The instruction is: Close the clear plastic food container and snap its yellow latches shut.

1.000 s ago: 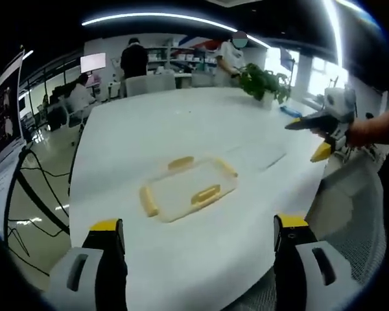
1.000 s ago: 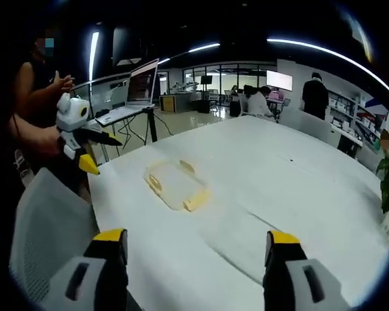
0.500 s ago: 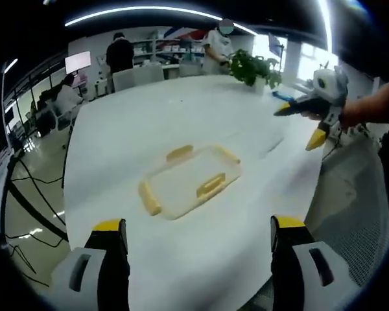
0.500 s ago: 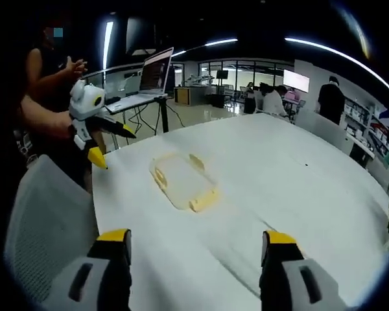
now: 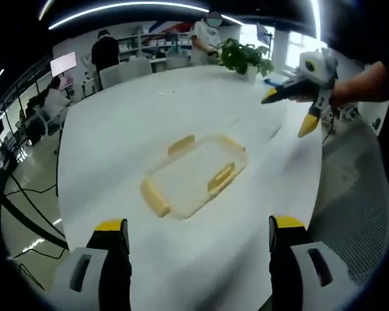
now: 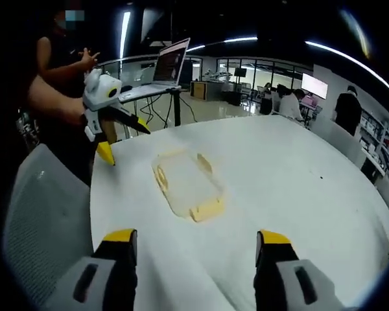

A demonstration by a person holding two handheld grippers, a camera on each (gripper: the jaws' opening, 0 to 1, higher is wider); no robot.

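A broad white worktop [image 5: 117, 123] carries the clear plastic food container [image 5: 194, 176], which lies flat near its middle with its lid down and yellow latches [image 5: 221, 177] along its edges. A grey mesh chair [image 6: 42, 220] stands at the worktop's near edge. The left gripper [image 5: 194, 243] and the right gripper [image 6: 193, 249] both hover short of the container, fingers spread apart and grasping nothing. A potted plant [image 5: 245, 58] sits at the far end.

Potted plant [image 5: 245, 57], laptop [image 6: 168, 65], white table [image 5: 123, 129], grey chair [image 6: 39, 214]
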